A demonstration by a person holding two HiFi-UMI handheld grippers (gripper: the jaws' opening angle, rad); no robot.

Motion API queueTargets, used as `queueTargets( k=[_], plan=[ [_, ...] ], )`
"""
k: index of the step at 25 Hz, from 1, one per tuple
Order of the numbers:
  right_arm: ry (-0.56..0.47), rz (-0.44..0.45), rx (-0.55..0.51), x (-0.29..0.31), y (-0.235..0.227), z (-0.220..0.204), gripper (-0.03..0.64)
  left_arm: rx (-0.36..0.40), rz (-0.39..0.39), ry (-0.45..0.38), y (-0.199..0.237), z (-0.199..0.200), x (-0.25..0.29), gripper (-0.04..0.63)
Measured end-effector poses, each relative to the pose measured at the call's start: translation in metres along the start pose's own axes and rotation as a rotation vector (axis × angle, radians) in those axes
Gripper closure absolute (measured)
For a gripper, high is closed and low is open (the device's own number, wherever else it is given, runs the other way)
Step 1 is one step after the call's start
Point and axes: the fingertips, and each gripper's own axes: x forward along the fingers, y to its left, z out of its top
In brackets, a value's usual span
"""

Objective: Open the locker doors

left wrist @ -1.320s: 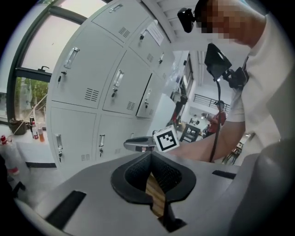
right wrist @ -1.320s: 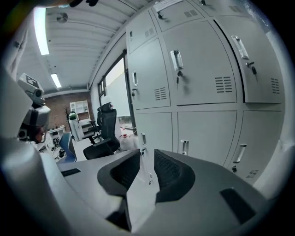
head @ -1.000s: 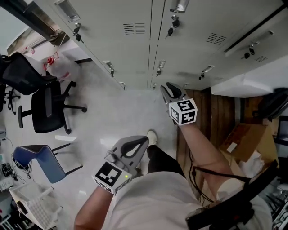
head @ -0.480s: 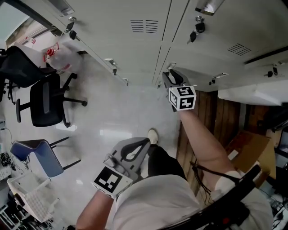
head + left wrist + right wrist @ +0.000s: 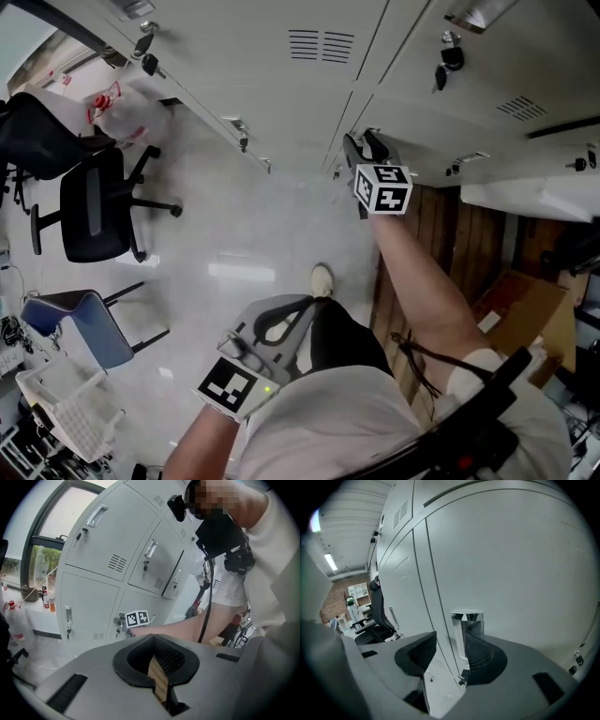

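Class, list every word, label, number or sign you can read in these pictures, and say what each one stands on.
No text can be read in any view.
Plastic bag: red print, too blurred to read.
Bottles by the window: labels too small to read.
Upper marker cube and lower marker cube: black-and-white square patterns only, no letters or numbers.

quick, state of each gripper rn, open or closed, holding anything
left gripper: closed, holding nothing
right gripper: open, fingers have just been opening; chrome locker handle sits between them, not gripped
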Motion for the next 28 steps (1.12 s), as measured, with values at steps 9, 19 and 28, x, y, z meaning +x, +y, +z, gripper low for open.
queueTargets(
  k=[9,19,28],
  plan=[
    [-0.021,-0.019,0.026,0.004,0.001,0.001,0.463,-0.023,-0.007,0.013,0.003,-0.012,-0.007,0.584],
    [-0.006,-0.115,0.040,-0.025,0.006,-0.016,0.503,-0.013,-0.025,0.010,-0.004,-0.018,-0.014,0.584],
    [0.006,-0.133,-0.006,-0.061,0.015,-0.038,0.514,0.007,-0.074,0.035,-0.022,-0.034,-0.021,0.584]
  ],
)
